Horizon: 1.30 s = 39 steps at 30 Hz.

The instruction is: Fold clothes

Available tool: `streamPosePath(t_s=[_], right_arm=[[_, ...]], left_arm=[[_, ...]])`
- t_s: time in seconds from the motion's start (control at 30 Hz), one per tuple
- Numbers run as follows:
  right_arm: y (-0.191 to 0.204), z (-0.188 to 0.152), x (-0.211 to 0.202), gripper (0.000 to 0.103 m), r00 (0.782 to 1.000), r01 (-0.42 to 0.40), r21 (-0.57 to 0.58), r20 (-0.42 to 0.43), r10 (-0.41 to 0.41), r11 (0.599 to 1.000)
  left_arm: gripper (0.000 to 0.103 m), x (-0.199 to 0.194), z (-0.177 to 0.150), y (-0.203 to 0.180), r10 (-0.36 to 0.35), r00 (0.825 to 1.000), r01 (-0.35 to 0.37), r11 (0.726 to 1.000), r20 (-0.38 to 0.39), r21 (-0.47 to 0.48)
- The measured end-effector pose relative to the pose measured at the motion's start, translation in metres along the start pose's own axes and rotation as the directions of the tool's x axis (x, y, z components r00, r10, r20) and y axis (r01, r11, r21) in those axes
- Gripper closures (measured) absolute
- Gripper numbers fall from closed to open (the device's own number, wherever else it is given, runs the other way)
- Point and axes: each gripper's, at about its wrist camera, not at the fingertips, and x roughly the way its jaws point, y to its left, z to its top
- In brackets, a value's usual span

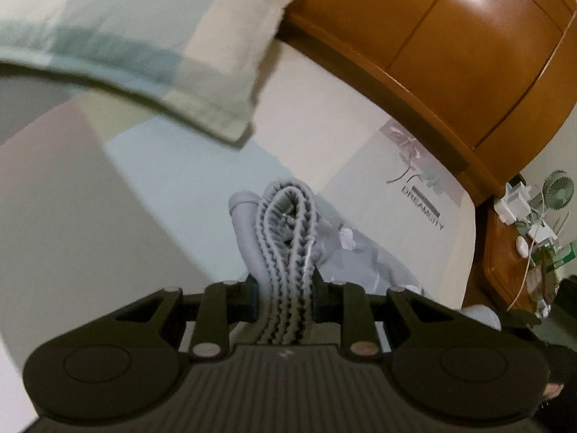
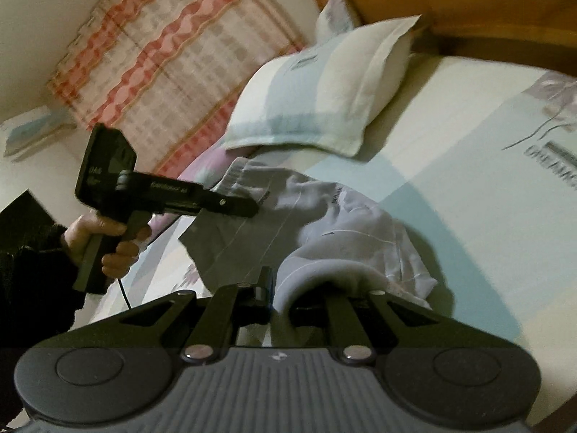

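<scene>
Both grippers are clamped on one grey garment [image 2: 346, 231] lying on the bed. Left gripper [image 1: 285, 288] has its jaws drawn in tight on the bunched, ribbed elastic waistband [image 1: 285, 223], which stands up in folded ridges between the fingers. Seen from the right wrist camera, this same tool is held level by its pistol grip in the person's left hand [image 2: 104, 238], a dark sleeve [image 2: 32, 281] covering the wrist, its tip touching the garment's upper left edge. Right gripper [image 2: 306, 288] pinches a rolled fold at the garment's near edge; cloth drapes over its right finger, hiding that fingertip. Between the two grips the fabric lies crumpled, thin white piping lines running across it. It rests on a pale sheet [image 1: 151, 187] of blue, cream and lilac blocks with a printed flower motif. A pillow [image 2: 317, 97] in matching colours lies just beyond the garment, with a red and white checked blanket [image 2: 173, 50] to its left and the wooden headboard [image 1: 450, 43] behind.
</scene>
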Motion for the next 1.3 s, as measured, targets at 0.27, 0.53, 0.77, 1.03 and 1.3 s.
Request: streamPosePath(t_s=[0.27, 0.53, 0.77, 1.03, 1.3], right_arm=[[-0.023, 0.020, -0.005, 0.090, 0.992, 0.071, 0.016, 0.100, -0.072, 0.997], [-0.040, 0.026, 0.011, 0.090, 0.978, 0.161, 0.031, 0.131, -0.164, 0.986], [-0.060, 0.009, 0.005, 0.090, 0.974, 0.193, 0.083, 0.102, -0.201, 0.978], [-0.088, -0.009, 0.004, 0.082, 0.979, 0.180, 0.185, 0.067, -0.195, 0.966], [-0.133, -0.035, -0.012, 0.032, 0.993, 0.002, 0.495, 0.104, -0.061, 0.869]], left_arm=[[0.080, 0.045, 0.073, -0.034, 0.012, 1.000, -0.014, 0.996, 0.022, 0.093], [0.080, 0.103, 0.122, -0.052, 0.042, 0.999, -0.044, 0.987, 0.016, 0.153], [0.080, 0.155, 0.124, -0.051, 0.058, 0.998, -0.051, 0.984, -0.038, 0.171], [0.053, 0.170, 0.119, -0.044, 0.176, 0.984, -0.169, 0.960, -0.011, 0.221], [0.039, 0.120, 0.101, -0.056, 0.234, 0.971, -0.234, 0.901, 0.045, 0.366]])
